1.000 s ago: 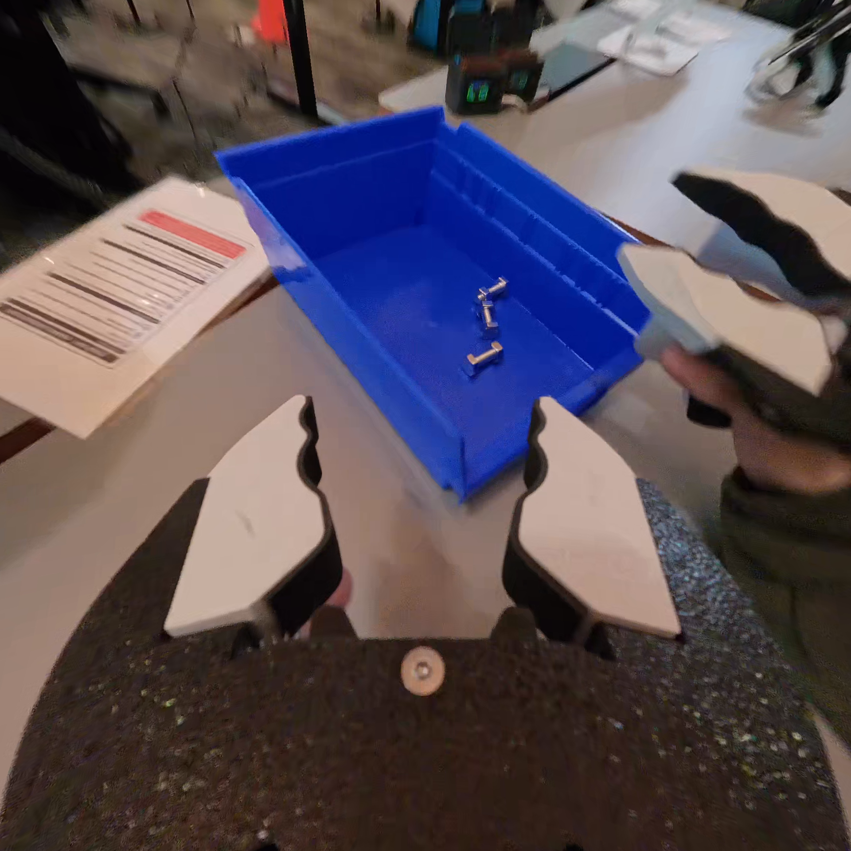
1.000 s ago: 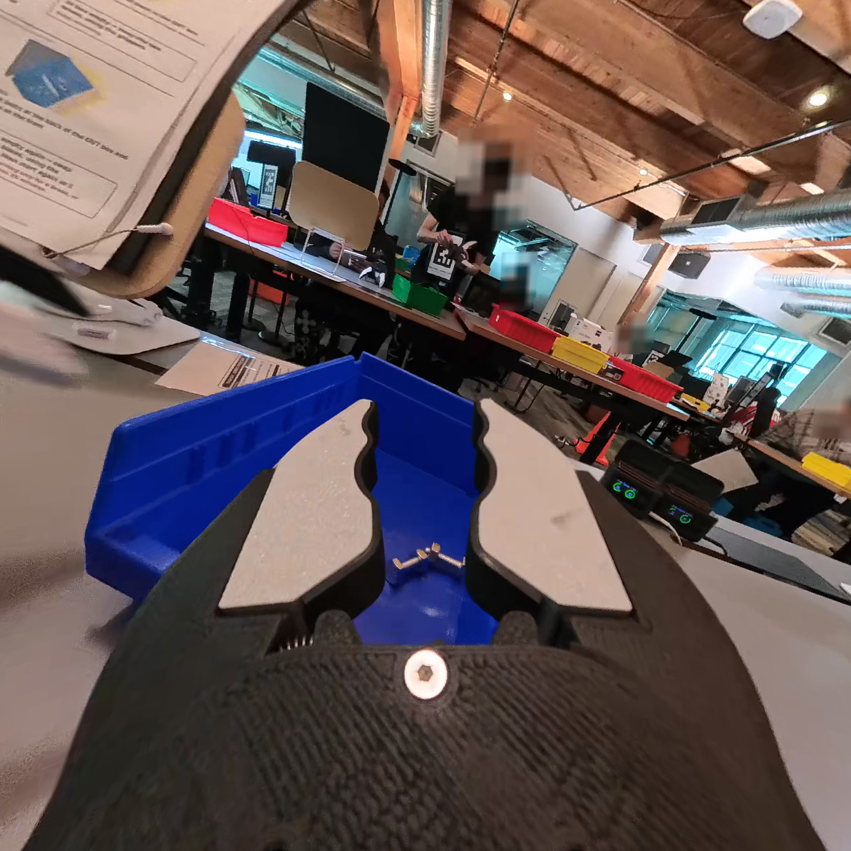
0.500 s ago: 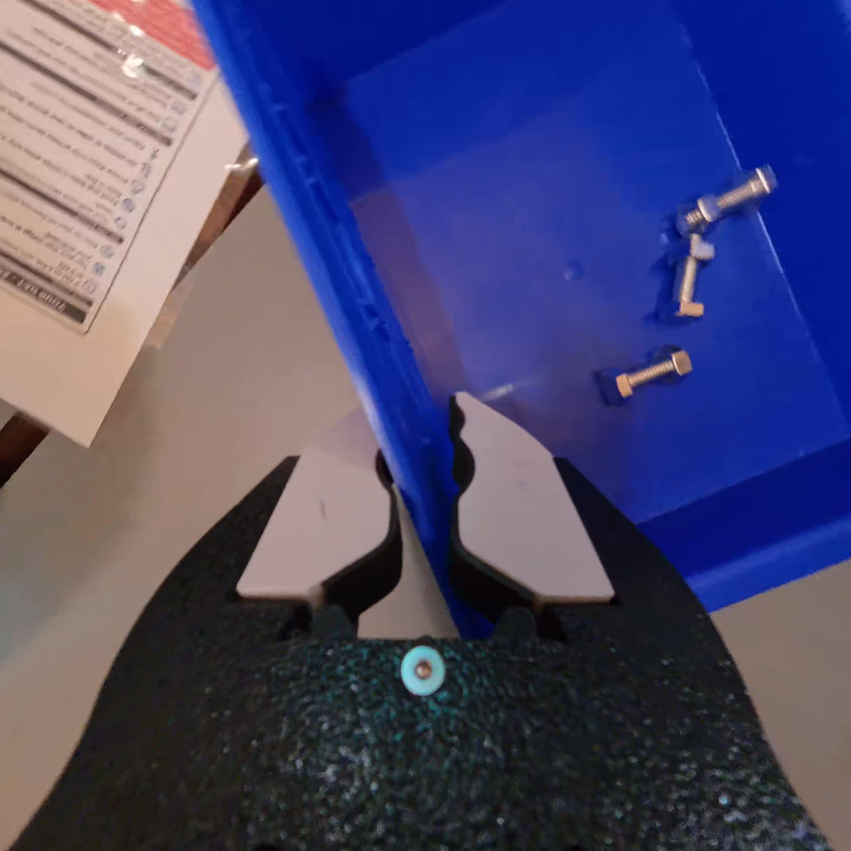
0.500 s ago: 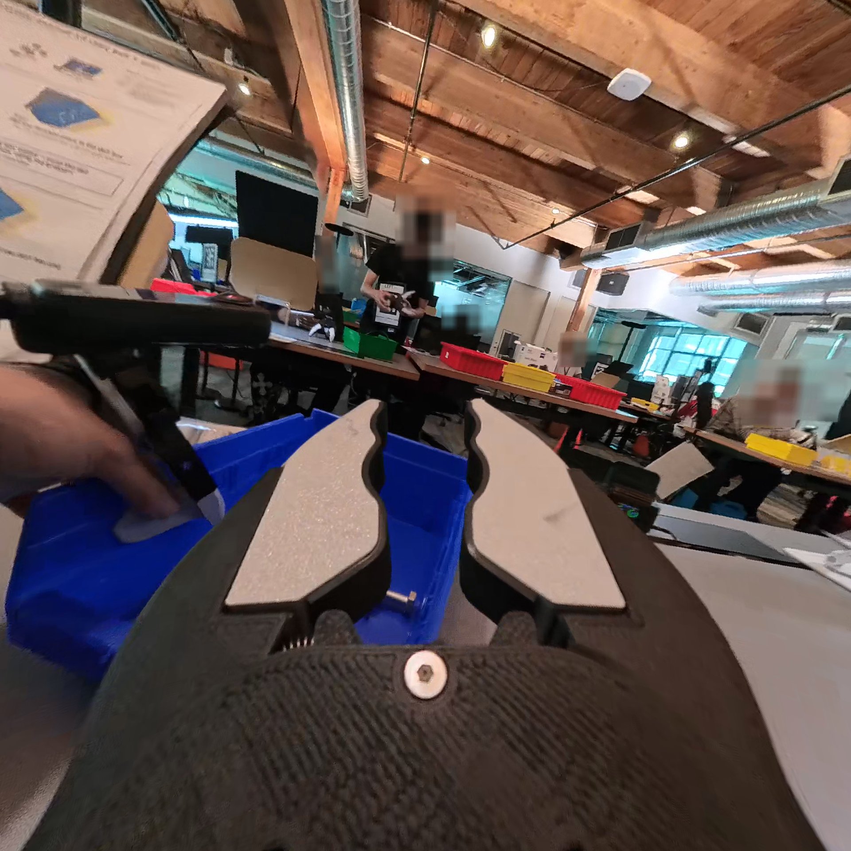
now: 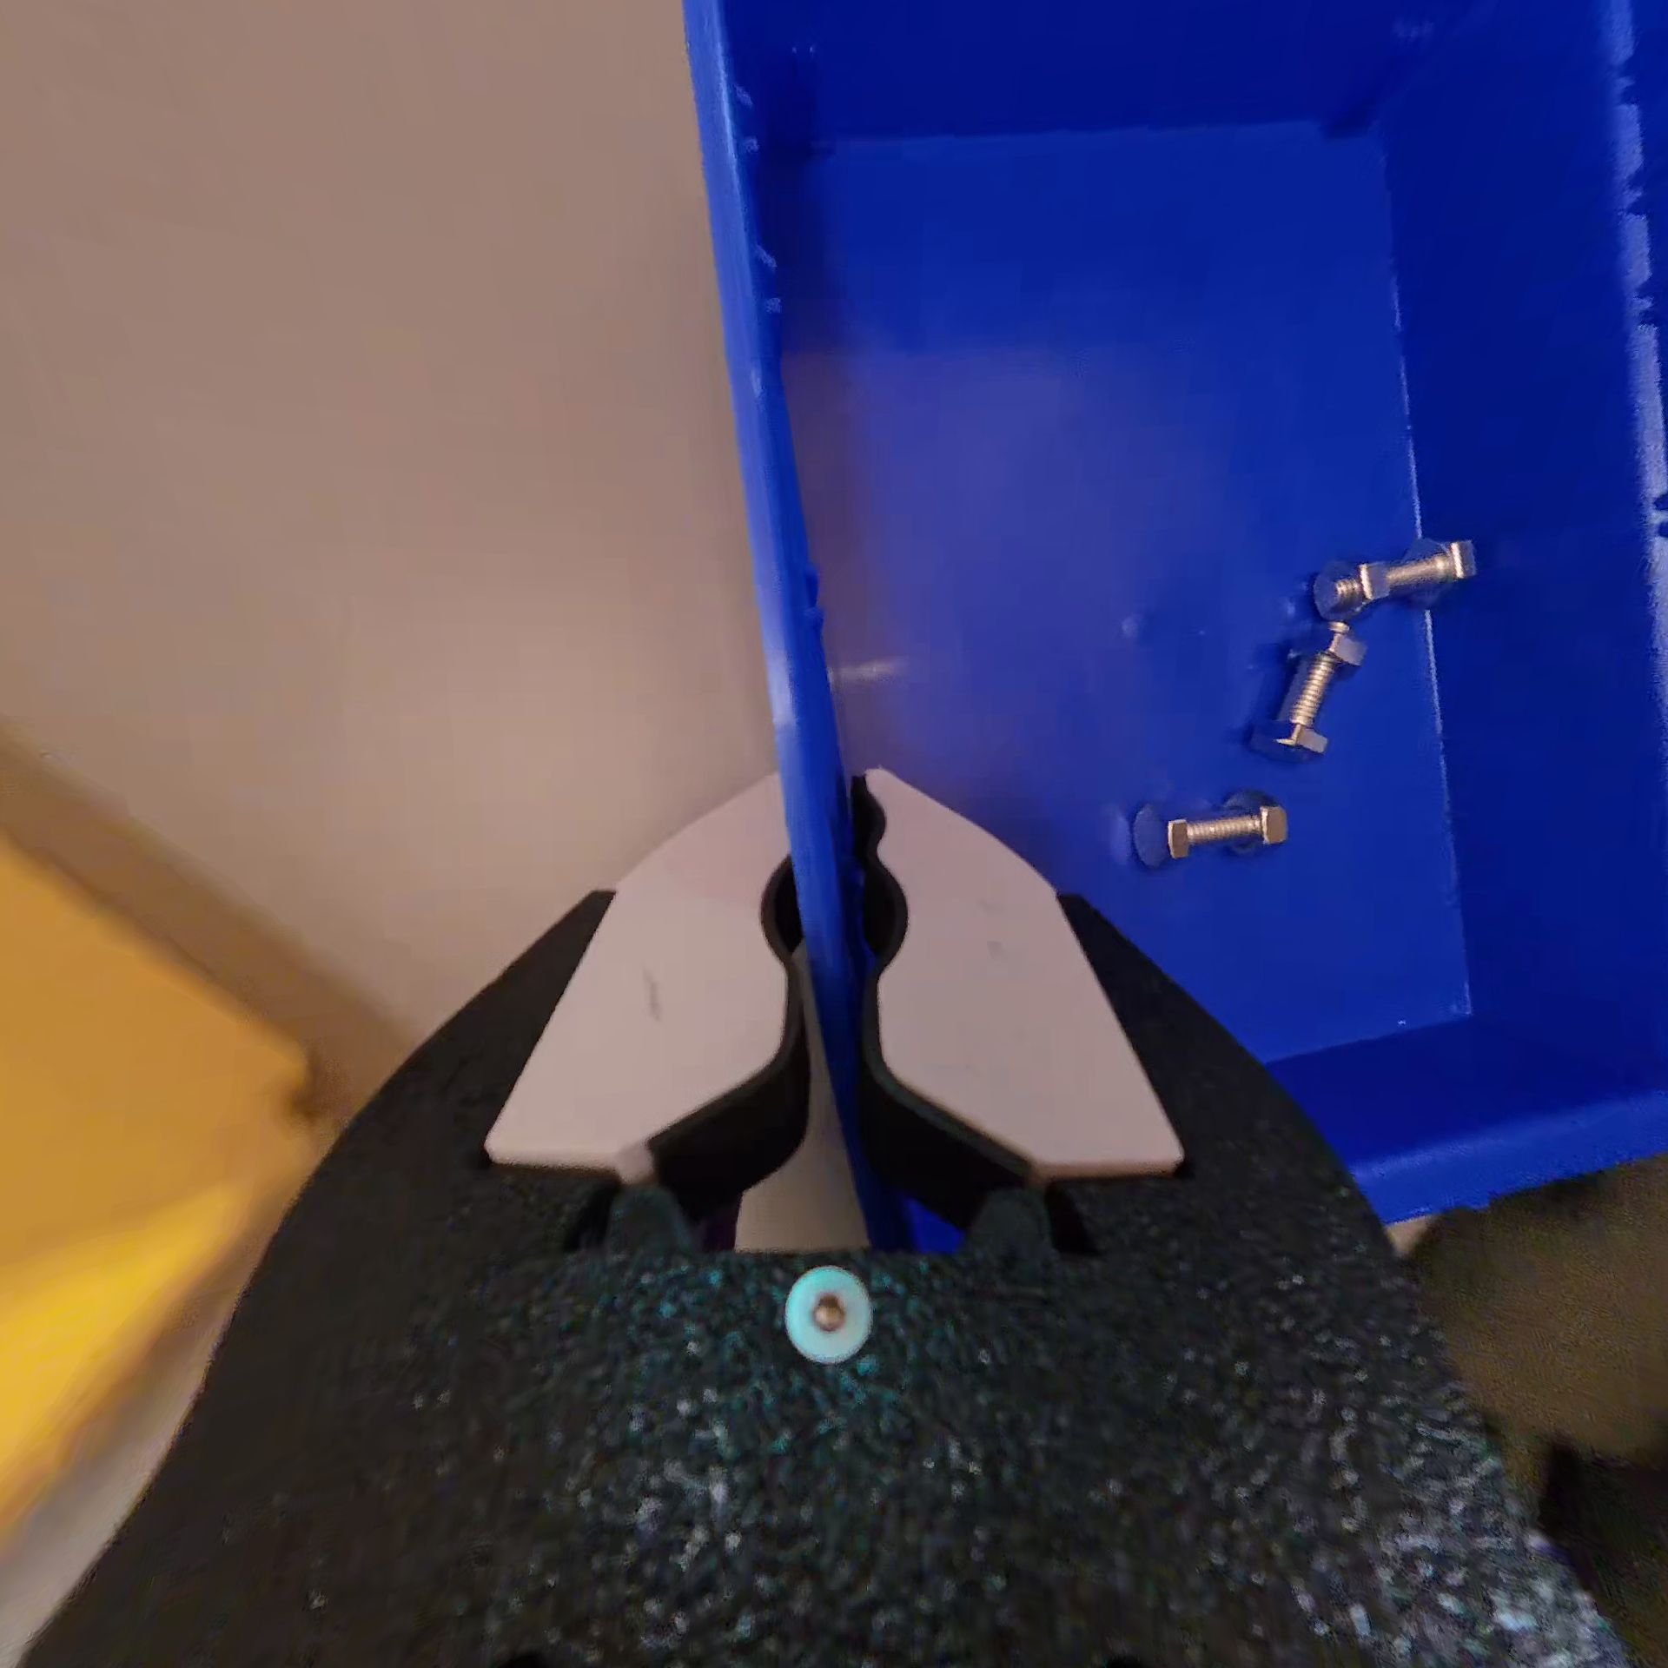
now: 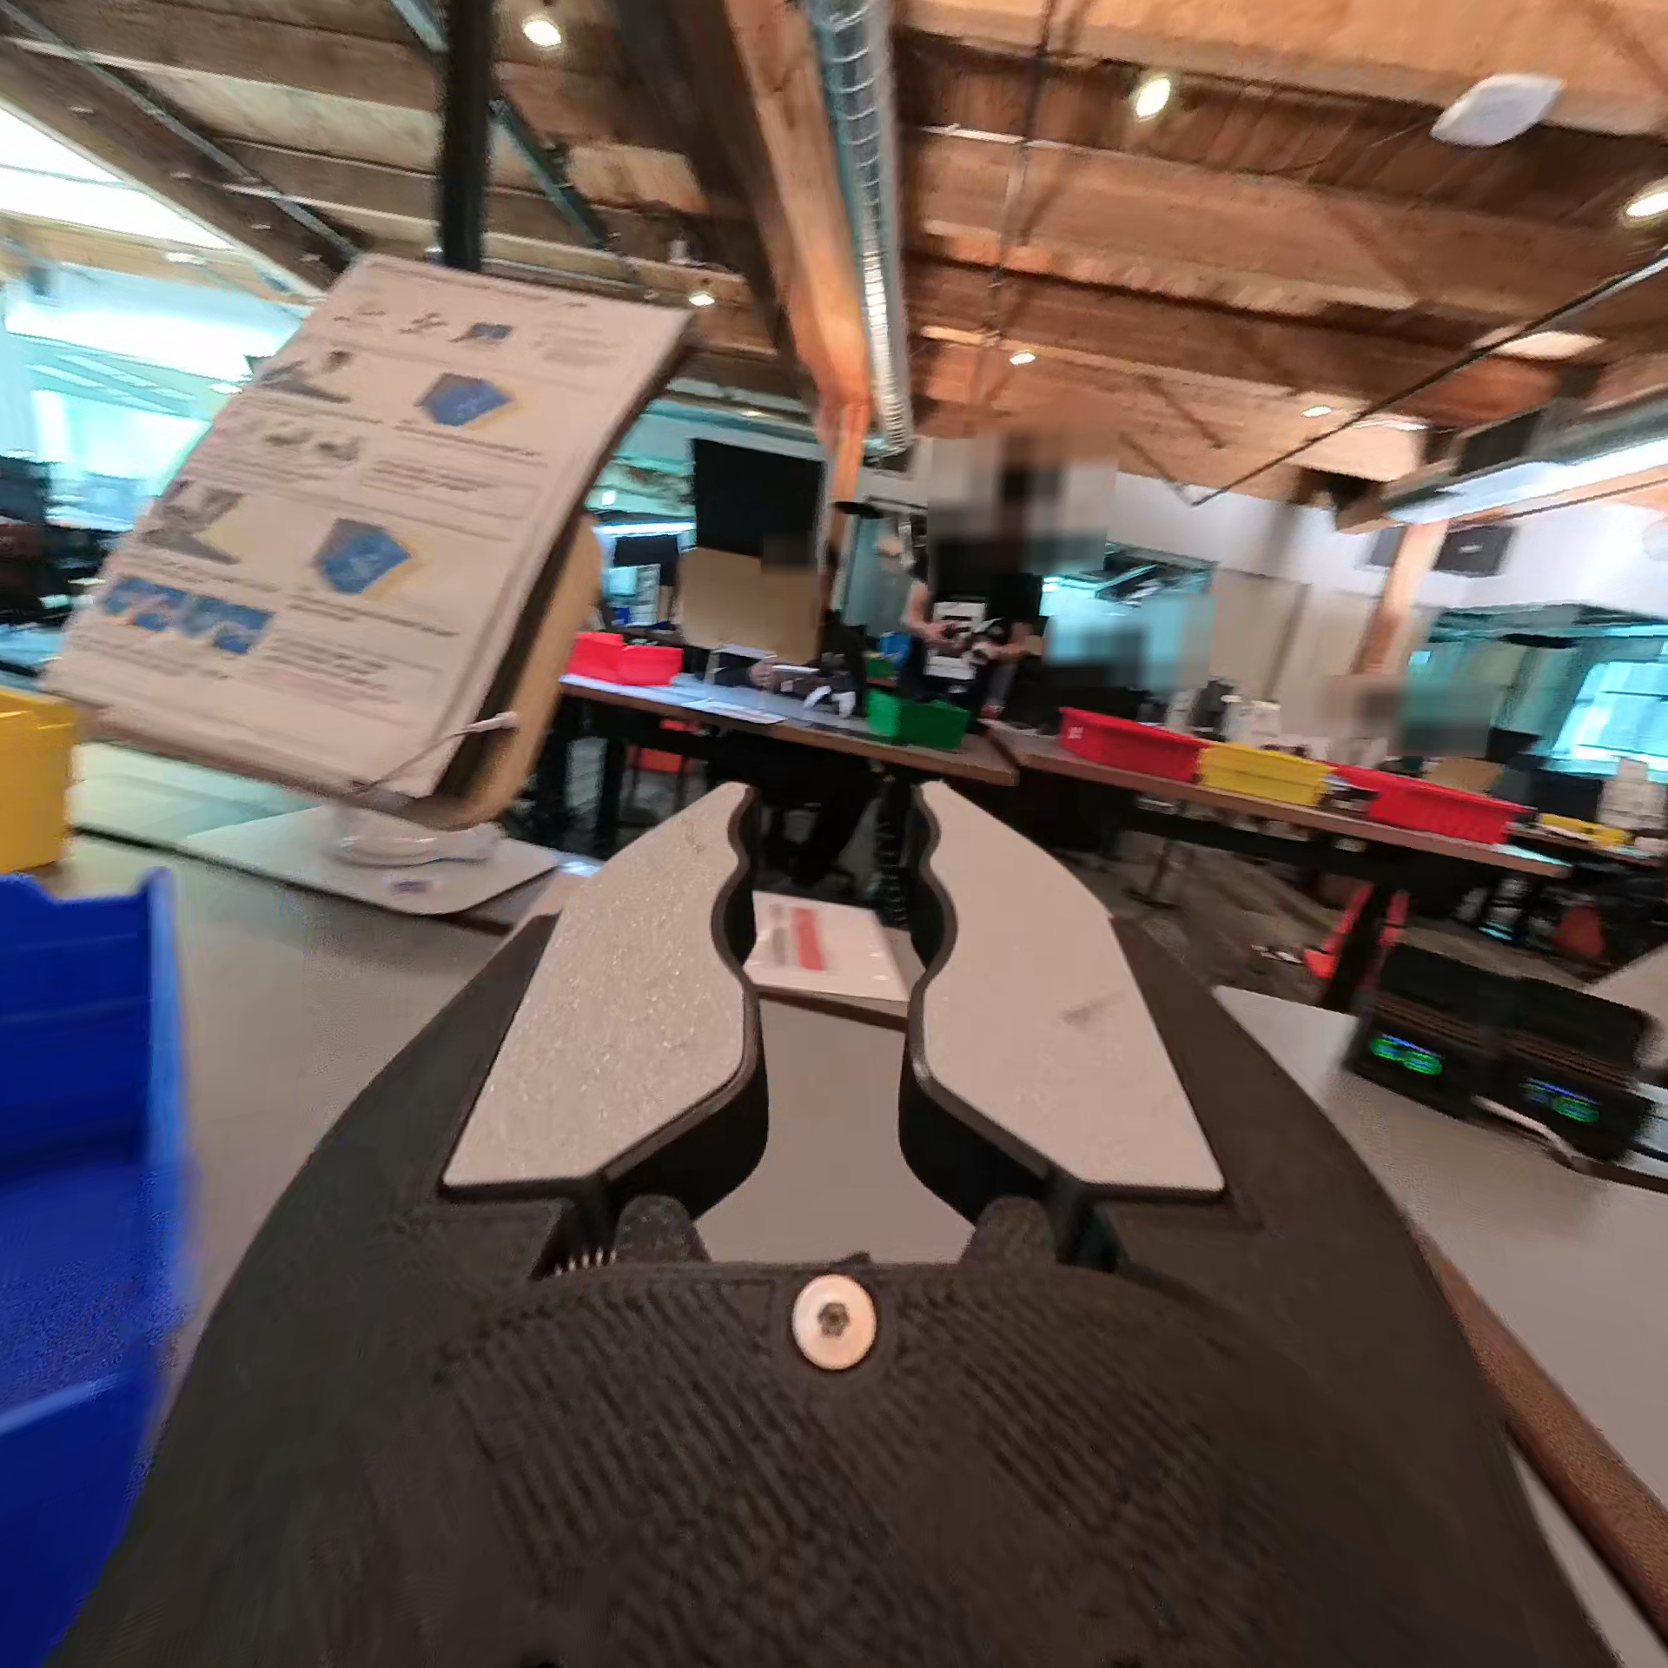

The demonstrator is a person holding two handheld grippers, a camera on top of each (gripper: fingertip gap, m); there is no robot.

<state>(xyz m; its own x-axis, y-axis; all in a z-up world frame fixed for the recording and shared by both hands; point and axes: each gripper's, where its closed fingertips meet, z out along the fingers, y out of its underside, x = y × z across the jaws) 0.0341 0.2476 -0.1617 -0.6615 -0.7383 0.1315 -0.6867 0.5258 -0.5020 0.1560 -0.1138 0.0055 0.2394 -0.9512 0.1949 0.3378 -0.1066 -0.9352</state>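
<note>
The left tool (image 5: 823, 794) is squeezed tight on the side wall of a blue bin (image 5: 794, 505). One finger is outside the wall and one is inside, and both press on the thin blue plastic. The bin sits on a pale desk (image 5: 379, 433). Inside the bin, three small silver bolts (image 5: 1300, 695) lie near the far side wall, well apart from the tool. Two of them touch at their ends and the third lies alone, closer to the tool. A blurry yellow thing (image 5: 108, 1128) is at the left edge. The right tool (image 6: 835, 812) is partly open with a narrow gap and holds nothing. It is up above the desk (image 6: 298, 984), and the blue bin (image 6: 81, 1083) is off to its left. A printed sheet on a stand (image 6: 361, 523) and a small paper (image 6: 826, 948) are beyond it.
</note>
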